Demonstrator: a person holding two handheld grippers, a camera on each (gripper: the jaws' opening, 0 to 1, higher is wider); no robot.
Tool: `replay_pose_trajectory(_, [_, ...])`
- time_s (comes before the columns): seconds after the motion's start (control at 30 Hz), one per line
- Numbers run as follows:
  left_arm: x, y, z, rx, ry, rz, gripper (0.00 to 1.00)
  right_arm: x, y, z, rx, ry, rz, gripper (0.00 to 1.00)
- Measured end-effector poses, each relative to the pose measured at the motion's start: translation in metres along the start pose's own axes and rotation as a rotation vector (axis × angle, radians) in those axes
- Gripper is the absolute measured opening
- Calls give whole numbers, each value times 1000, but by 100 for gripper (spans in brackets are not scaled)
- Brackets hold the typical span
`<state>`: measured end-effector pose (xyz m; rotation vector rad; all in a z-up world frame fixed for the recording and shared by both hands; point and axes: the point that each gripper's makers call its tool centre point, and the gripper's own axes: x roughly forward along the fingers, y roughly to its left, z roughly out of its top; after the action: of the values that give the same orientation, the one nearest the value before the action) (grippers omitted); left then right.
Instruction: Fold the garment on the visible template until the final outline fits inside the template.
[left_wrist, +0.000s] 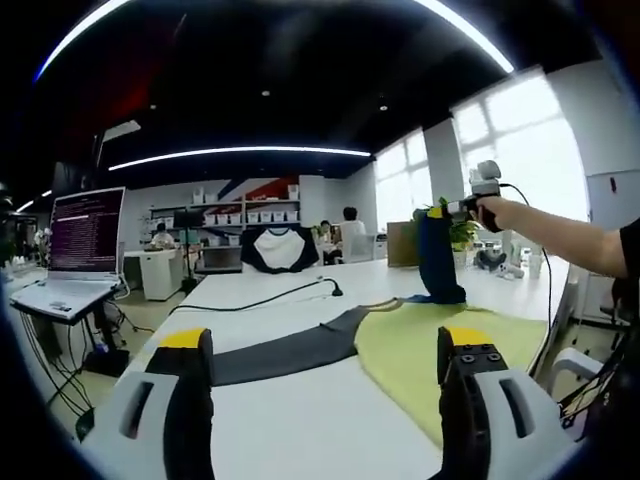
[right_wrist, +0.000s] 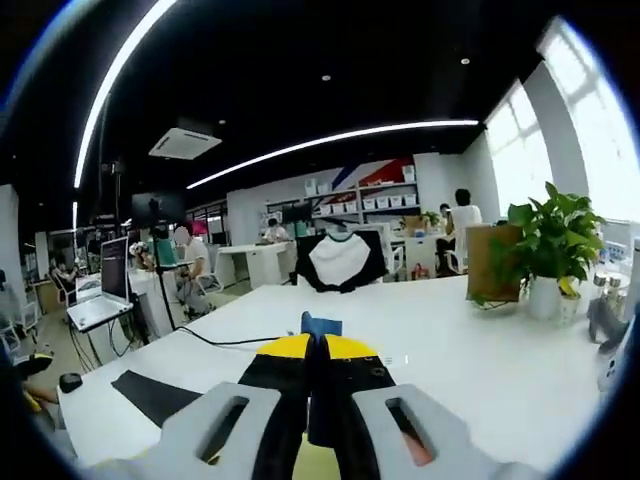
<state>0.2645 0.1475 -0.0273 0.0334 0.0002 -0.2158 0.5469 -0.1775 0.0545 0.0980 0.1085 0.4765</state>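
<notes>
Left gripper view: left gripper (left_wrist: 325, 375) with jaws wide apart, nothing between them, above the white table (left_wrist: 300, 430). Beyond, garment (left_wrist: 440, 345) spread flat, yellow-green body with a dark grey sleeve (sleeve stretched toward the left). Right gripper (left_wrist: 440, 210) raised, lifting a navy part of it.

Right gripper view: right gripper (right_wrist: 315, 365) pinched together on navy garment (right_wrist: 320, 325) cloth; potted plant (right_wrist: 550, 245) at right.

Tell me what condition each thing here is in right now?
Garment: lying partly flat, one dark-blue part lifted.
Right hand-held gripper: shut on the garment's blue fabric.
Left hand-held gripper: open, holding nothing.
Laptop: open, screen on.
Black cable: lying loose on the table.
</notes>
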Motion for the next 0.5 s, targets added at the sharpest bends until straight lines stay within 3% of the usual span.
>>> replay_pose_trajectory(0.3, [2,-5,-8,-9,21,-11,98,23,42,-30,9,57,54,0])
replay_pose_trajectory(0.5, [2,-7,-8,-6,21,-13,98,36,57,-47,19,89,70,0])
